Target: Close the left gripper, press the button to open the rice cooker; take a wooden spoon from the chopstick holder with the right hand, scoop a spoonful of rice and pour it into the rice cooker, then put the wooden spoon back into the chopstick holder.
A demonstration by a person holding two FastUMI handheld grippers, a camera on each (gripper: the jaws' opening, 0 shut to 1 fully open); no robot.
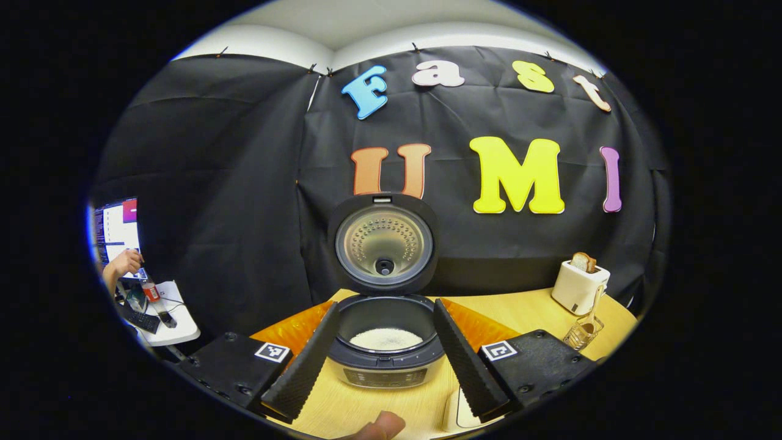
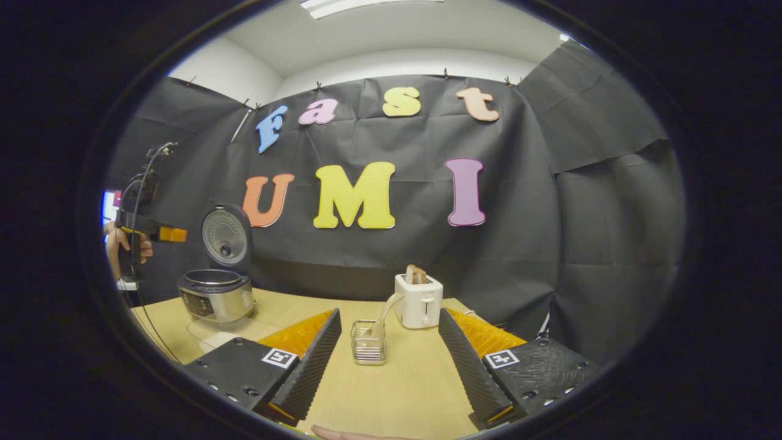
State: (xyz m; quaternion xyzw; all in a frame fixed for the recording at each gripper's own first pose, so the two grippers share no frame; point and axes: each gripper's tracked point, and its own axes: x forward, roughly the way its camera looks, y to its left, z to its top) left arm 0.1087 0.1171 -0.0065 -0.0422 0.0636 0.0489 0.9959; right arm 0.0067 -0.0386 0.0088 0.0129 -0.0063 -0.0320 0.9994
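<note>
We are holding the left gripper (image 1: 386, 348) released, its fingers spread wide to either side of the rice cooker (image 1: 385, 333), touching nothing. The rice cooker is standing on the wooden counter (image 1: 379, 406) with its lid (image 1: 383, 244) raised upright behind the pot, and we are seeing a layer of white rice (image 1: 385, 338) lying inside the pot. To the right of the rice cooker, near the counter's far edge, a white toaster (image 1: 579, 284) is carrying a slice of bread (image 1: 584, 261). Just in front of the toaster the clear chopstick holder (image 1: 583, 333) is standing, with the wooden spoon (image 1: 591, 308) leaning in it, handle up. A fingertip (image 1: 382, 426) is showing at the bottom edge, in front of the rice cooker. Far left of the rice cooker, beyond the counter, a person's hand (image 1: 125, 263) is resting near a monitor (image 1: 116, 229) over a small white table (image 1: 171, 318).

We are holding the right gripper (image 2: 386, 357) released as well, its fingers apart with the chopstick holder (image 2: 368, 342) between them and farther off, not touched. The wooden spoon (image 2: 386, 313) is sitting in that holder, leaning right toward the toaster (image 2: 418, 300), which stands just behind. The rice cooker (image 2: 217, 293) is standing well to the left of the chopstick holder, lid up. Left of the rice cooker, above the counter, a hand (image 2: 125, 244) is holding the other gripper.
</note>
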